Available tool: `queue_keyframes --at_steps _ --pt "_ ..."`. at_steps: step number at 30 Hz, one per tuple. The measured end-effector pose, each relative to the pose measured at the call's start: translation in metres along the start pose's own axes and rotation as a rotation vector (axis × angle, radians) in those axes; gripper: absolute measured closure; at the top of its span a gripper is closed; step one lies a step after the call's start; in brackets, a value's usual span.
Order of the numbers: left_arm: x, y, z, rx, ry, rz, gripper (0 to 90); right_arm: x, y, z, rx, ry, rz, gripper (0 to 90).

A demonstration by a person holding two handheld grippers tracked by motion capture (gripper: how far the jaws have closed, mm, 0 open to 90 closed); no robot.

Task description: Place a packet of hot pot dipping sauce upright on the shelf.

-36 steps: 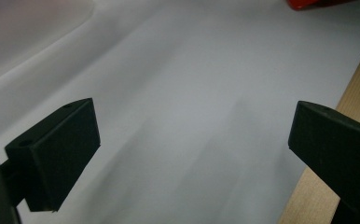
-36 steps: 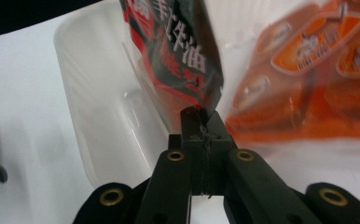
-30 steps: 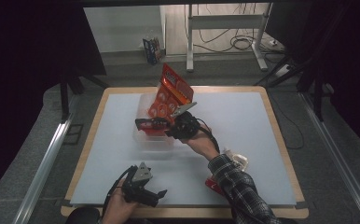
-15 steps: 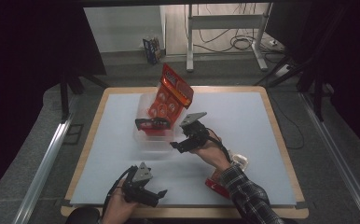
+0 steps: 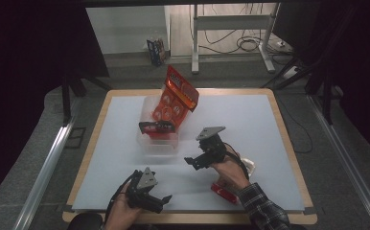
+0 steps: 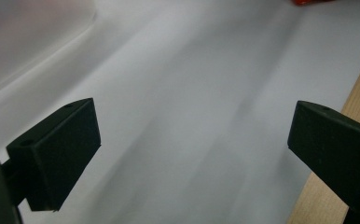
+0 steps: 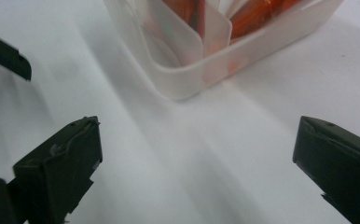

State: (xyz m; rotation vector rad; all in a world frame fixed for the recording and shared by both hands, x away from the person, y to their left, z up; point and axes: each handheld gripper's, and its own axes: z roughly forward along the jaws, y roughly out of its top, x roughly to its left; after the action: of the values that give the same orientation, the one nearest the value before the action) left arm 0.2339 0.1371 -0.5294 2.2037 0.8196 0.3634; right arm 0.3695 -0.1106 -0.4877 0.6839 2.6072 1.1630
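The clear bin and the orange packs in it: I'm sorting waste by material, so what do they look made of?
The bin looks like thin translucent plastic with a milky, frosted finish: the orange colour glows through its walls. The orange packs look like glossy printed plastic film or blister card, stiff enough to stand tilted above the rim; which of the two I can't tell.

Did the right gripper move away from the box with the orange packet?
Yes. The right gripper drew back from the clear box toward the table's near edge, its jaws just opening, empty.

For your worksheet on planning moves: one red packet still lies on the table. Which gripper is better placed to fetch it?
Right. The right gripper is open, and the red packet lies beside that forearm; the left gripper sits farther away.
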Motion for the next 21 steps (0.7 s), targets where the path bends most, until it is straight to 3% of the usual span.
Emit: queue_keyframes --at_steps 3,6,12,21 --pt "0.001 0.0 0.0 -0.001 0.003 0.006 2.2 0.001 -0.006 -0.006 -0.007 -0.011 0.002 0.0" --pt "0.0 0.0 -0.001 -0.006 0.004 0.012 2.2 0.001 -0.01 -0.013 -0.028 -0.058 0.001 0.0" --pt "0.0 0.0 -0.001 -0.013 0.006 0.019 2.1 -0.002 -0.021 -0.031 -0.026 -0.073 0.031 0.0" --pt "0.001 0.0 -0.001 -0.015 0.013 0.025 2.0 -0.008 -0.048 -0.057 -0.015 -0.096 0.148 2.9"
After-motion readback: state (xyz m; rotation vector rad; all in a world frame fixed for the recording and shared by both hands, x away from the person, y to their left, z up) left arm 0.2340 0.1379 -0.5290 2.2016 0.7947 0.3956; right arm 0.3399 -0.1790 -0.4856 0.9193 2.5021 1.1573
